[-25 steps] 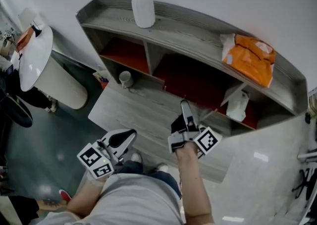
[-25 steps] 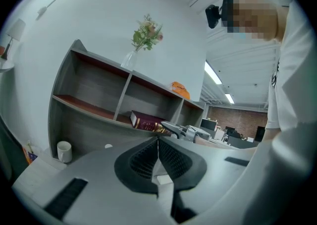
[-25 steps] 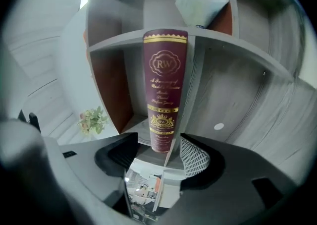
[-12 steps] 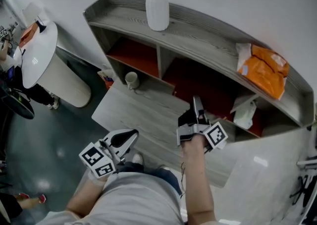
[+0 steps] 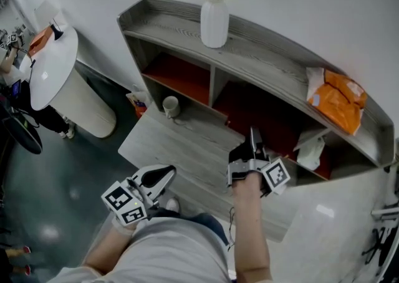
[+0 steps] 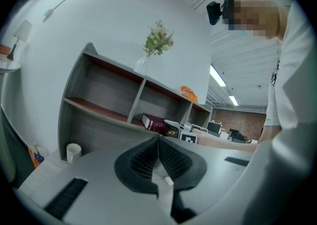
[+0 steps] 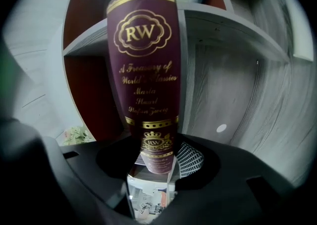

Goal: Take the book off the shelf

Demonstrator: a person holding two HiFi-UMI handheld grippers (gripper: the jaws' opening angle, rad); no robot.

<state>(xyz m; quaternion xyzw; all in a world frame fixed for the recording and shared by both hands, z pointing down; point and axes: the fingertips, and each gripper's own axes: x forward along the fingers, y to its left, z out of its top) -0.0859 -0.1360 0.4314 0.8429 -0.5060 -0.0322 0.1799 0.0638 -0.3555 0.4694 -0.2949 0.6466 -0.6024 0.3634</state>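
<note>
Jaws, right gripper (image 7: 153, 169): closing around book (image 7: 146, 70) spine between them; book not yet off shelf (image 7: 233, 35). Left gripper (image 6: 158, 142): closed, empty.

- Vase (image 5: 214, 23) on shelf (image 5: 280, 67) top, centre-left.
- Bag (image 5: 336, 98) on shelf top, far right.
- Book (image 6: 157, 124) lying in middle compartment.
- Cup (image 5: 170, 106) on lower ledge, below left compartment.

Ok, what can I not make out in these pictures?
- Right gripper view: the book stands between the right gripper's closing jaws; contact unclear, one pad hidden behind it.
- Head view: the book, hidden under the shelf top.
- Left gripper view: the book's title, too small.
</note>
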